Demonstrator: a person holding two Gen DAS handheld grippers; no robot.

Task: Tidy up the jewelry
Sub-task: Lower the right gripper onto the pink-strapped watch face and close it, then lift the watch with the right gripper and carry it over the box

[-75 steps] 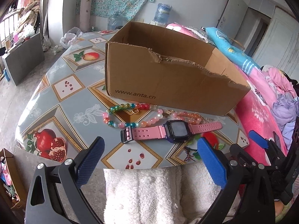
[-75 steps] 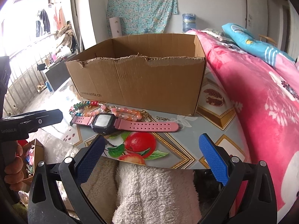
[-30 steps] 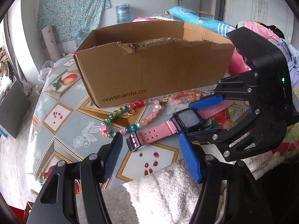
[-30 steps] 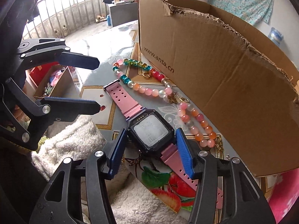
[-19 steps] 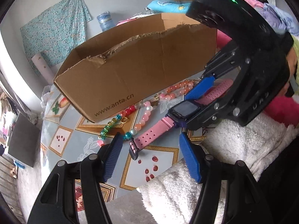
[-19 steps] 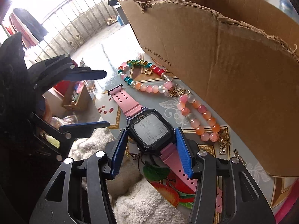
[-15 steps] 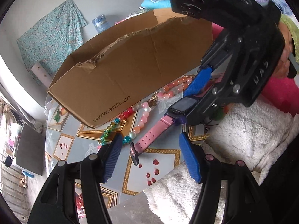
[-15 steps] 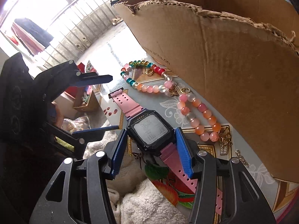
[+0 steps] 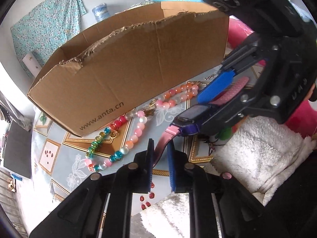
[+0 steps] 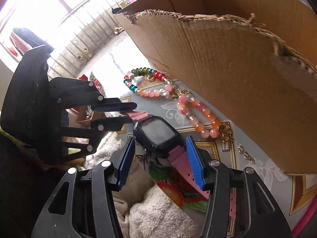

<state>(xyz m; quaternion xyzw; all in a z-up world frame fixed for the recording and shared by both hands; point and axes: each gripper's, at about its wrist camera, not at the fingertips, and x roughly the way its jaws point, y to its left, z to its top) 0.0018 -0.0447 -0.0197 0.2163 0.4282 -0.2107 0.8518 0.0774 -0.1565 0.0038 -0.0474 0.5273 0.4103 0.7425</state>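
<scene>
Both grippers hold the pink-strapped digital watch with its black square face (image 10: 159, 136) above the patterned worktop (image 9: 59, 152). The right gripper (image 10: 160, 158) has its fingers clamped on the case; the left gripper (image 9: 160, 156) pinches the strap end, beside the colourful bead bracelet (image 9: 126, 136) and torn brown cardboard box (image 9: 138, 63).

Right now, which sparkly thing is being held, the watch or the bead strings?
The pink watch: both grippers, left and right, clamp it, while the bead strings lie untouched beside the box.

Round table with fruit-print oilcloth (image 9: 47, 154) carries: open brown cardboard box printed "www.anta.cn" (image 9: 138, 69), multicoloured glass-bead strand (image 9: 138, 127) lying along the box's front wall, small gold chain pieces (image 10: 244, 153) near the box, white fluffy towel (image 9: 257, 148) over the near edge.
</scene>
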